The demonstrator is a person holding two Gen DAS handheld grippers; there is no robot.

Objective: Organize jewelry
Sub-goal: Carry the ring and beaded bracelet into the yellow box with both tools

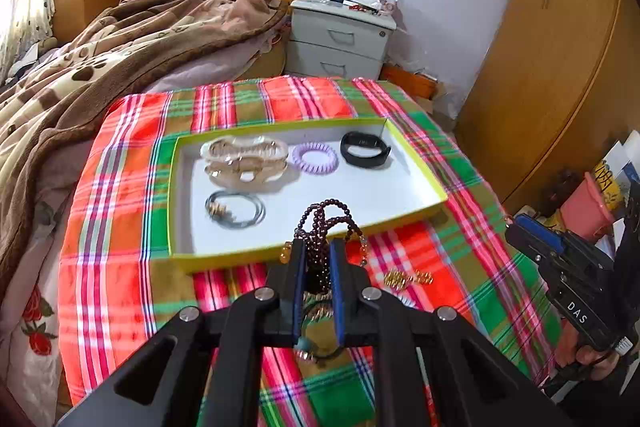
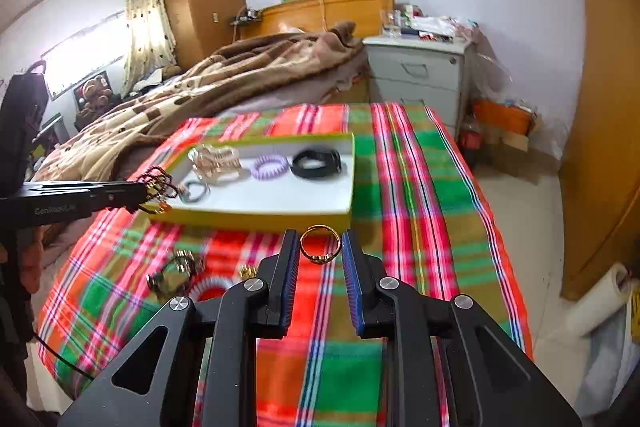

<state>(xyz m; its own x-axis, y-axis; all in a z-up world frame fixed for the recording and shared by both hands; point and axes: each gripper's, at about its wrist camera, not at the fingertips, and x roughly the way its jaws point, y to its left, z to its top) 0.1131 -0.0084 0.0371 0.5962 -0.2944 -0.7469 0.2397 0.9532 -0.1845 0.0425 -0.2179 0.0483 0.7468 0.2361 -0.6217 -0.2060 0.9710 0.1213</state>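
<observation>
The dark bead strand (image 1: pixel 325 223) hangs pinched between the pads of the left claw (image 1: pixel 317 247), its loops and amber-coloured end beads spilling out ahead of the tips, just at the near edge of the tray (image 1: pixel 424 183). From the right wrist view the strand sits raised above the tray's near left corner, which suggests it is being carried in to join the pieces already sorted there. Inside the tray lie a pale hair claw clip (image 1: pixel 244 157), a lilac spiral hair tie (image 1: pixel 315 158), a black wristband (image 1: pixel 365 149) and a thin wire bangle (image 1: pixel 235 213), each well apart from the next, so every item gets its own patch of white floor.

The right claw (image 2: pixel 320 247) stands narrow around a gold ring (image 2: pixel 320 245), which appears gripped by its sides and held upright near the tray's front wall, probably the next piece waiting its turn.

Unsorted items lie on the checked cloth (image 1: pixel 120 187) covering the tabletop: small gold pieces (image 1: pixel 406 279) to the right of the left claw, and a tangle of jewelry (image 2: pixel 176 273) with another spiral tie (image 2: pixel 212 287) nearer the person. The free space in the tray's near right part looks the natural spot for the beads.
</observation>
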